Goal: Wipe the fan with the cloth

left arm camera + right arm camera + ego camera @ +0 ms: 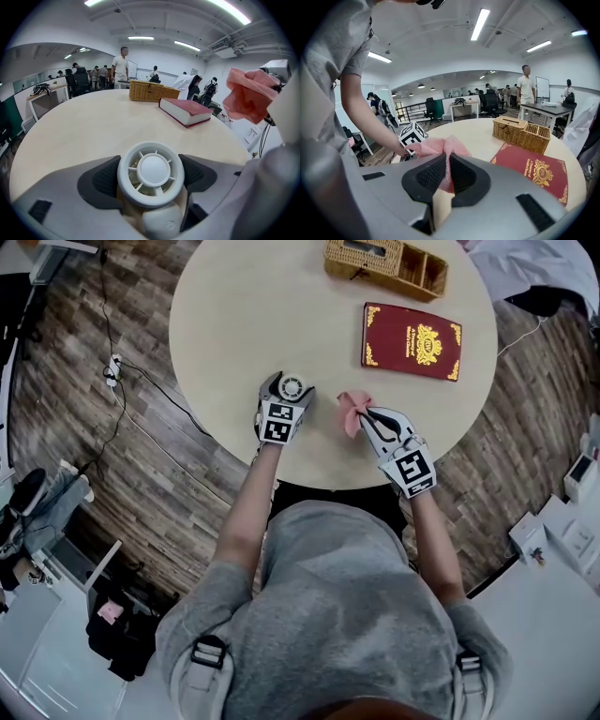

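Wicker basket [386, 266] and red book [412, 340] sit upper right in head view, well apart from both grippers. Left gripper [287, 391] clamps the white round-grilled fan [153, 172] at the round table's [234, 324] lower edge. Right gripper [448, 174] pinches the pink cloth [440, 146] just beside it.

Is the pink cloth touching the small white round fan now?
Apart. The head view shows a strip of bare beige round table between the pink cloth and the small white round fan.

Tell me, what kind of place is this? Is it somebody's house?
Most likely a big shared office, not a house: long strip lights on the ceiling, desks and office chairs, a whiteboard, and several people standing about.
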The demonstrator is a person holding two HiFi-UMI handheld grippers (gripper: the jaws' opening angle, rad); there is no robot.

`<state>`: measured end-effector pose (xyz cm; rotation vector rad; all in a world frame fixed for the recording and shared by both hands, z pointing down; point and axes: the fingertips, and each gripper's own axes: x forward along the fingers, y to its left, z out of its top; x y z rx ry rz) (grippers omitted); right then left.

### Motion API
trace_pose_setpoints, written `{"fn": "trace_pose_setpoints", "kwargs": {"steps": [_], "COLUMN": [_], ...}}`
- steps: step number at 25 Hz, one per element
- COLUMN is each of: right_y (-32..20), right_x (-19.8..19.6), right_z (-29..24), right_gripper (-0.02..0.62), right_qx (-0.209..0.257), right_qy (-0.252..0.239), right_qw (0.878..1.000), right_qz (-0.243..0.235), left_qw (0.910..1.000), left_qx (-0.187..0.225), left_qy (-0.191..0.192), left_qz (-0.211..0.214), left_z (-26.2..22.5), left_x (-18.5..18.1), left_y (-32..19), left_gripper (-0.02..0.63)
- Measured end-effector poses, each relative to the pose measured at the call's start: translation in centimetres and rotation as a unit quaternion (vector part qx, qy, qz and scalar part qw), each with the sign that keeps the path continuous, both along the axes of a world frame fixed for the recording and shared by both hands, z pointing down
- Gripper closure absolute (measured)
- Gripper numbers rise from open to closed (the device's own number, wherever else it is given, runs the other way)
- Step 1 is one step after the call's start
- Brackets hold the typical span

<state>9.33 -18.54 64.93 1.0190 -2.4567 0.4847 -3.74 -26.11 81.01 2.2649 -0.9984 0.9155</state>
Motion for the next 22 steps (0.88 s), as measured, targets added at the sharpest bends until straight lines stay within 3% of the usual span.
{"fn": "trace_pose_setpoints", "kwargs": {"steps": [12, 22], "right_y": [0.9, 1.4], "right_x": [0.6, 0.3], "right_z": [-0.1, -0.9], "right_gripper": [0.566, 0.566], "right_qx": [-0.004, 0.006], "right_qy": [0.001, -0.002], "right_qw": [1.0, 1.0], "right_qz": [0.008, 0.01], "left_qw": [0.9994, 0.9986], "left_qx": [0.013, 0.008], "left_qy": [-0.031, -0.025], "left_qz": [0.009, 0.045], "left_z": [0.0, -0.6], "left_x": [-0.5, 0.0], "left_y": [0.2, 1.9], "left_gripper": [0.218, 0.218]}}
